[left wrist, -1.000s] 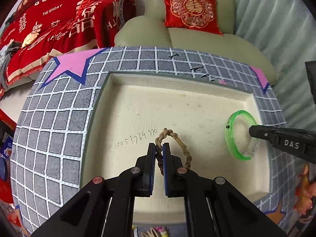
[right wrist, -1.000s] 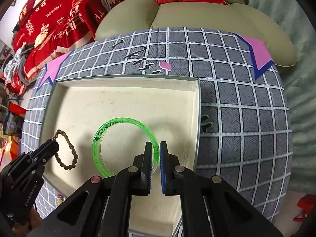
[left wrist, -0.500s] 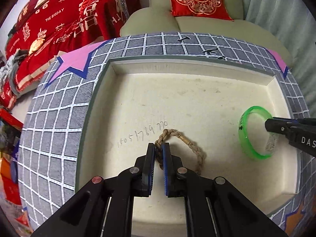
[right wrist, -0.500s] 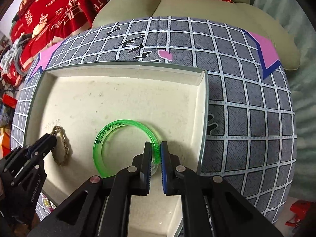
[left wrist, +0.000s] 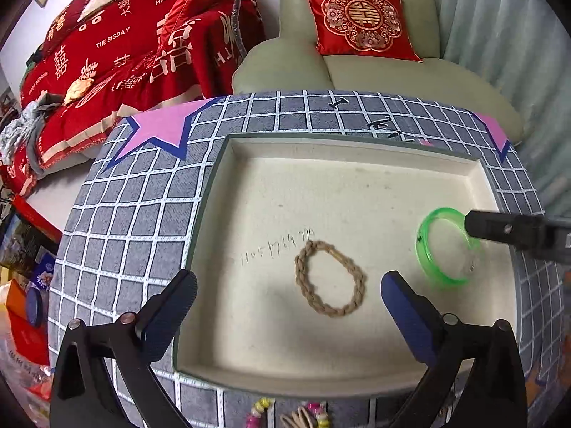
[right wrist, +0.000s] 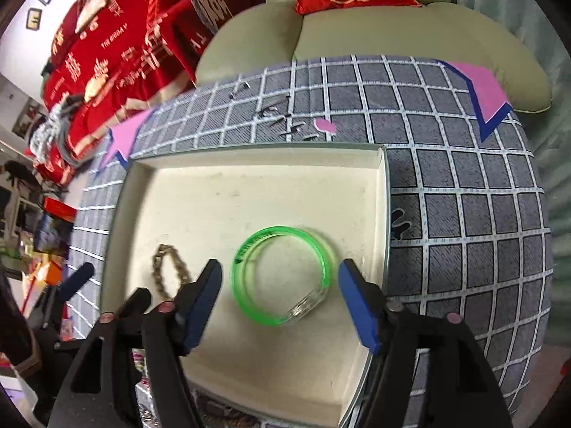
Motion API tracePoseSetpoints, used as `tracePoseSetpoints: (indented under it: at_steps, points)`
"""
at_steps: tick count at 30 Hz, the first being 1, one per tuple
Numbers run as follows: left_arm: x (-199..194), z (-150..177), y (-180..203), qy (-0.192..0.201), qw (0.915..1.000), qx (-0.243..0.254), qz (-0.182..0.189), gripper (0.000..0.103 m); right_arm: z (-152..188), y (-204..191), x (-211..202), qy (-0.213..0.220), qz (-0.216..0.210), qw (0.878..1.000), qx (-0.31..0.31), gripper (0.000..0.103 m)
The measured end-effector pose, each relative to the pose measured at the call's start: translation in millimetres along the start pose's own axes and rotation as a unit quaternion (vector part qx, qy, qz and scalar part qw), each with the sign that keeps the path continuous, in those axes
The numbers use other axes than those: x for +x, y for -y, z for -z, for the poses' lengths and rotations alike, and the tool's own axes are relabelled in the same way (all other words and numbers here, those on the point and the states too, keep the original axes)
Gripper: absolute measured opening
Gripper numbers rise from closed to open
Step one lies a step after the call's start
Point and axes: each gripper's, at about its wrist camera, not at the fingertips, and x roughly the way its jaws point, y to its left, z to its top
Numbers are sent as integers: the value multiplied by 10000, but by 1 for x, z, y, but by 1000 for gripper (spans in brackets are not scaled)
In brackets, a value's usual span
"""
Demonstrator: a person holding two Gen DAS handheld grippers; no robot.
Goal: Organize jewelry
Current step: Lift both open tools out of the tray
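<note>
A braided tan rope bracelet (left wrist: 330, 278) lies flat in the cream tray (left wrist: 357, 174), just beyond my open left gripper (left wrist: 289, 289). It also shows in the right wrist view (right wrist: 167, 267). A green translucent bangle (right wrist: 283, 280) lies in the tray near its right wall, between the fingers of my open right gripper (right wrist: 280, 281); it looks slightly blurred. In the left wrist view the bangle (left wrist: 428, 249) sits at the right, with the right gripper's finger beside it. Neither gripper holds anything.
The tray (right wrist: 249, 192) sits on a grey checked cloth (left wrist: 135, 214) with pink star patches. Bead jewelry (left wrist: 314, 417) lies on the cloth by the tray's near edge. A green sofa with a red cushion (left wrist: 360, 21) stands behind.
Both grippers have opened. The left let go of the rope bracelet and the right let go of the green bangle; both pieces now lie on the tray floor.
</note>
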Motion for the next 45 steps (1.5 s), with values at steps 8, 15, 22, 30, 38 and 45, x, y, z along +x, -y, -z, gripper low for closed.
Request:
tracePoseSetpoints:
  at_steps: [8,15,22,30,38,45]
  points:
    - [-37,33,-18,-4,9999,-26,162,103,38,4,-34,158,-451,9982,360,86]
    - [-62,77,-41,-142,9998,-121,-9,103,85,5,-49,94,-614,9963,590,87]
    - [-71,125,-60,-498,9986,-180,60,103,131,-1,-57,-131,-332,9982,483,87]
    - [-79,165,-62,-670,9970,313,216,103,183,9,-50,-602,126,9963,602,87]
    - [-75,172,-62,-709,9947,669,342,103,205,18,-48,-724,574,9934,678,87]
    - [-75,175,-62,-626,9938,797,466,103,207,26,-48,-664,805,9910,836,87]
